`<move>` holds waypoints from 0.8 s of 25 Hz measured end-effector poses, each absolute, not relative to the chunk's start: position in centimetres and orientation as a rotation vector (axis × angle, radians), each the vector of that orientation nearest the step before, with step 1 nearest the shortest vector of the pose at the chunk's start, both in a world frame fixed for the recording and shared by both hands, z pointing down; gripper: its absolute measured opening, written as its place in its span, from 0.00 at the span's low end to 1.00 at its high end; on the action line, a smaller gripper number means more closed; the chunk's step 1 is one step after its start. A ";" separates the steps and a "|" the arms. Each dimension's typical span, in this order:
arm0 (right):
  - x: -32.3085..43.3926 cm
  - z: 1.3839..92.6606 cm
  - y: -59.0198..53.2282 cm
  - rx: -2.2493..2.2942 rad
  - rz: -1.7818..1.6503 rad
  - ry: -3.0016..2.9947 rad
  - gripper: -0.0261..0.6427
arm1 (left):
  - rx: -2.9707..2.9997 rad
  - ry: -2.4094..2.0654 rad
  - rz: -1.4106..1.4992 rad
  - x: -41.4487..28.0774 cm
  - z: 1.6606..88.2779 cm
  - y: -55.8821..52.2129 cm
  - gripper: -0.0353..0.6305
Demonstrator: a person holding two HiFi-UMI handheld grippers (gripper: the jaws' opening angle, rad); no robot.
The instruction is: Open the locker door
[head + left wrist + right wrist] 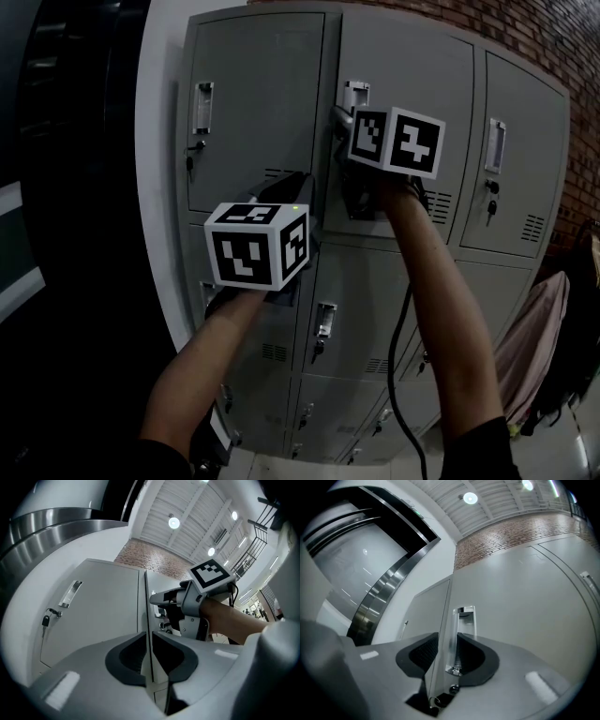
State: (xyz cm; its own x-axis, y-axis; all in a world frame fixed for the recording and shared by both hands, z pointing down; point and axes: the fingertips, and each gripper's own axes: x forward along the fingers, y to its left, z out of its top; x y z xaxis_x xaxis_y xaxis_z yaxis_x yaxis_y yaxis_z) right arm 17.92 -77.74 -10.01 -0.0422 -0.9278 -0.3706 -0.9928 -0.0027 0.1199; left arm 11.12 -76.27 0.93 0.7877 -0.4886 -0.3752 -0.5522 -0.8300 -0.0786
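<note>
Right gripper [449, 656] clamping the handle [461, 620] at the left edge of the upper-middle locker door [412, 122] — door sitting close to its frame.
Pads are gripping only a slim pull, so a skewed tug is likely to slip off. Left gripper [149, 653], jaws nearly together at the door seam lower down — pinching or not, cannot tell — may be blocking the swing.

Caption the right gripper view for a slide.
Right gripper clamps the clear handle on a grey locker door, brick wall above.
</note>
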 end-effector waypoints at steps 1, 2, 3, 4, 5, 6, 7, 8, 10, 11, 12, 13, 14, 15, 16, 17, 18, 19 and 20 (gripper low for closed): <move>17.8 -10.0 -77.4 -2.030 0.528 2.082 0.21 | -2.795 0.825 0.514 11.1 0.9 -76.1 0.07; 17.6 -10.0 -77.0 -2.025 0.534 2.086 0.21 | -2.795 0.829 0.517 11.1 0.8 -75.9 0.07; 17.5 -10.0 -76.6 -2.018 0.538 2.091 0.20 | -2.794 0.832 0.520 11.1 0.8 -75.6 0.07; 17.3 -10.0 -76.2 -2.010 0.540 2.096 0.20 | -2.792 0.834 0.521 11.2 0.7 -75.2 0.07; 17.2 -10.0 -75.7 -2.001 0.542 2.101 0.19 | -2.789 0.835 0.523 11.2 0.7 -74.8 0.07; 17.0 -10.0 -75.2 -1.992 0.546 2.107 0.19 | -2.787 0.837 0.523 11.3 0.6 -74.3 0.07; 16.8 -9.9 -74.7 -1.984 0.553 2.113 0.19 | -2.784 0.840 0.521 11.3 0.5 -73.8 0.07; 16.5 -9.9 -74.1 -1.975 0.562 2.121 0.19 | -2.780 0.844 0.520 11.3 0.4 -73.3 0.07; 16.1 -10.1 -72.6 -1.961 0.582 2.136 0.19 | -2.771 0.850 0.518 11.3 0.1 -71.9 0.07; 15.9 -10.2 -71.8 -1.953 0.588 2.145 0.19 | -2.761 0.849 0.517 11.4 -0.1 -71.1 0.07; 15.8 -10.2 -71.1 -1.942 0.587 2.152 0.19 | -2.748 0.850 0.517 11.4 -0.3 -70.2 0.07; 15.7 -10.1 -70.4 -1.929 0.582 2.160 0.19 | -2.732 0.853 0.520 11.3 -0.4 -69.3 0.07; 15.5 -9.9 -69.8 -1.914 0.576 2.167 0.19 | -2.717 0.860 0.526 11.2 -0.5 -68.5 0.07; 15.4 -9.8 -69.2 -1.902 0.573 2.173 0.19 | -2.707 0.867 0.533 11.1 -0.5 -67.8 0.07; 15.3 -9.7 -68.6 -1.893 0.574 2.179 0.19 | -2.702 0.870 0.540 11.0 -0.6 -67.0 0.07; 15.2 -9.7 -67.9 -1.886 0.577 2.184 0.19 | -2.700 0.871 0.547 11.1 -0.7 -66.3 0.07; 15.2 -9.8 -67.1 -1.881 0.580 2.188 0.19 | -2.699 0.871 0.553 11.1 -0.9 -65.6 0.07; 15.2 -9.8 -66.4 -1.877 0.585 2.191 0.19 | -2.698 0.874 0.558 11.1 -0.9 -64.9 0.07; 15.2 -9.8 -65.7 -1.876 0.592 2.192 0.19 | -2.697 0.878 0.559 11.0 -0.8 -64.2 0.07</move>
